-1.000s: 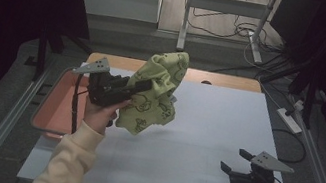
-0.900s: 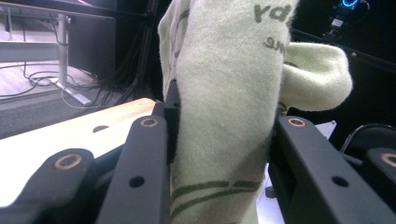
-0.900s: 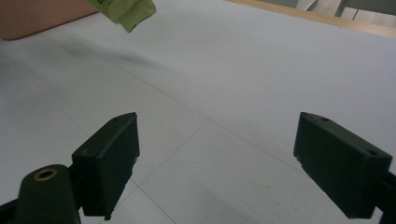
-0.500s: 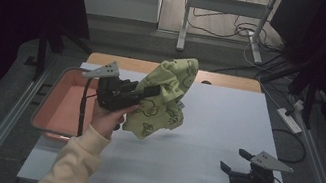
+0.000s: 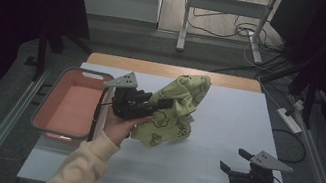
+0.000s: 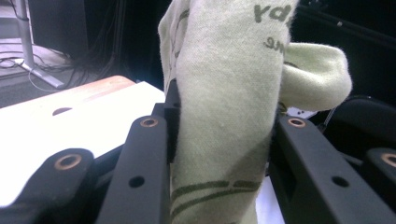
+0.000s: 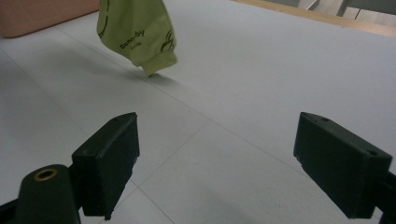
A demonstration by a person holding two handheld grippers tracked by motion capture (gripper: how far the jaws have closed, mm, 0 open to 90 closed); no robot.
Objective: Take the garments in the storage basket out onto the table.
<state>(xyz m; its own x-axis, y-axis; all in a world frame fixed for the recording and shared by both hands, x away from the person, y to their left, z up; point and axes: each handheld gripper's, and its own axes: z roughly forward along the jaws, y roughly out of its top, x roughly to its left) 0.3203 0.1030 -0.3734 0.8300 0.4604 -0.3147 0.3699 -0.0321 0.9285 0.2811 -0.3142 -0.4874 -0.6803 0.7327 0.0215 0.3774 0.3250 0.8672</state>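
Both jaws of the left gripper (image 6: 219, 126) clamp the green cloth (image 6: 224, 93); right gripper (image 7: 217, 158) jaws gape

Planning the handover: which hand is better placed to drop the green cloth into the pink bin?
Left. The left claw is clamped on the green cloth beside the pink bin; the right claw rests open, farther away.

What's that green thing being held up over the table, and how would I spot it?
Start at the white table and its pinkish tray at the left edge. Just right of the tray, the left gripper pinches a bunched cloth that hangs over the table. It is pale yellow-green with dark printed drawings and lettering, the only fabric there.
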